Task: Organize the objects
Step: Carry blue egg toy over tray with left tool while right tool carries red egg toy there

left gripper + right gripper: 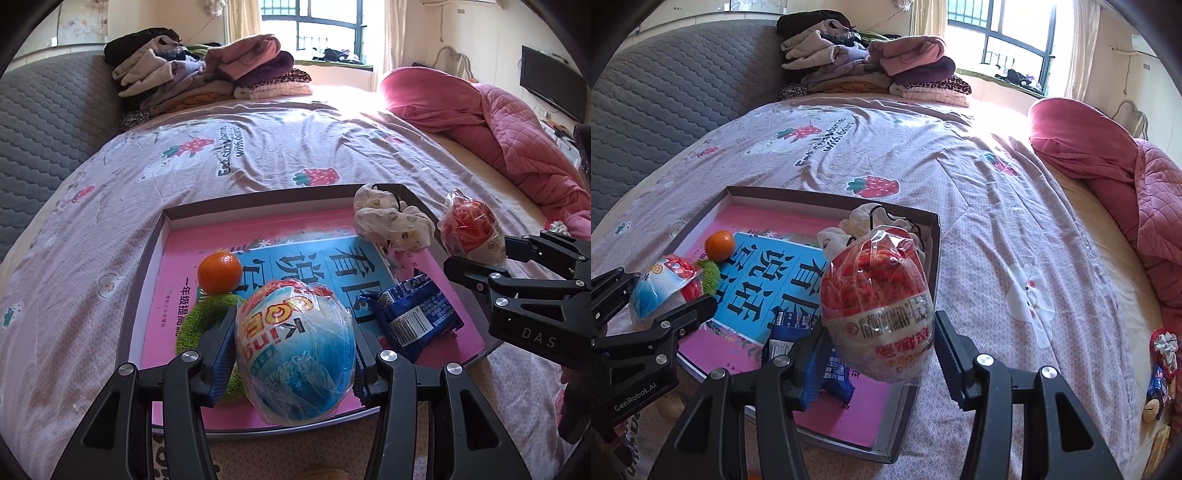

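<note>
Both jaws clamped: left gripper [295, 354] holds the blue egg [295, 354] over the tray [147, 254]; right gripper [879, 354] holds the red egg [877, 310] above the tray's right edge. Step: placing. Next, I judge: lower each onto bare pink floor, clear of the orange [219, 272] and blue packet [415, 317], then release.

Glossy crinkled plastic wrap on the blue egg [295, 354] and red egg [877, 314], matt cardboard tray [932, 236], shiny foil biscuit packet [415, 317], fuzzy green scrunchie [199, 317], soft printed cotton bedsheet [258, 147], matt black plastic gripper fingers [218, 354]
</note>
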Available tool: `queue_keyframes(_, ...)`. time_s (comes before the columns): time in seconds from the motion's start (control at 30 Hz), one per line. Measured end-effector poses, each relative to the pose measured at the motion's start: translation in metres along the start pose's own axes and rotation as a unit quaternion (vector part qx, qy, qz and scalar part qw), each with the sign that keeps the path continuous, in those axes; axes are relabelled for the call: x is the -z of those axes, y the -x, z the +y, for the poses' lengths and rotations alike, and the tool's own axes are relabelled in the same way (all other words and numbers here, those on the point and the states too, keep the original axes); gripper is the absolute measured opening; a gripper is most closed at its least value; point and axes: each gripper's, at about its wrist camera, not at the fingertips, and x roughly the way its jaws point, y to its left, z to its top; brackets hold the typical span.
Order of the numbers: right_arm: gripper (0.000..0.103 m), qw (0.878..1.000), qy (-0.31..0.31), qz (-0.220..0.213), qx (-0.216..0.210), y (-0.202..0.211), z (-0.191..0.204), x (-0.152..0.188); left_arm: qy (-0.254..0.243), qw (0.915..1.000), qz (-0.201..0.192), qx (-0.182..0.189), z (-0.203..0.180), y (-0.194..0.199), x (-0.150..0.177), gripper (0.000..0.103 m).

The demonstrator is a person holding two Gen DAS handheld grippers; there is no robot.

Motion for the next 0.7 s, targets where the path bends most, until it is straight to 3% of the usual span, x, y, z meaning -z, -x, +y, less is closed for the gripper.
queue_keyframes(0.33, 0.053, 1.000, -0.002, 0.020, 0.005, -0.011, -0.002, 0.005, -0.028, 0.9992, 0.027, 0.009, -0.018, -0.014, 0.002, 0.053)
queue_keyframes(0.7, 0.053, 0.999, -0.001, 0.036, 0.010, -0.019, -0.003, 0.008, -0.016, 0.9973, 0.070, 0.016, -0.015, -0.032, 0.007, 0.053)
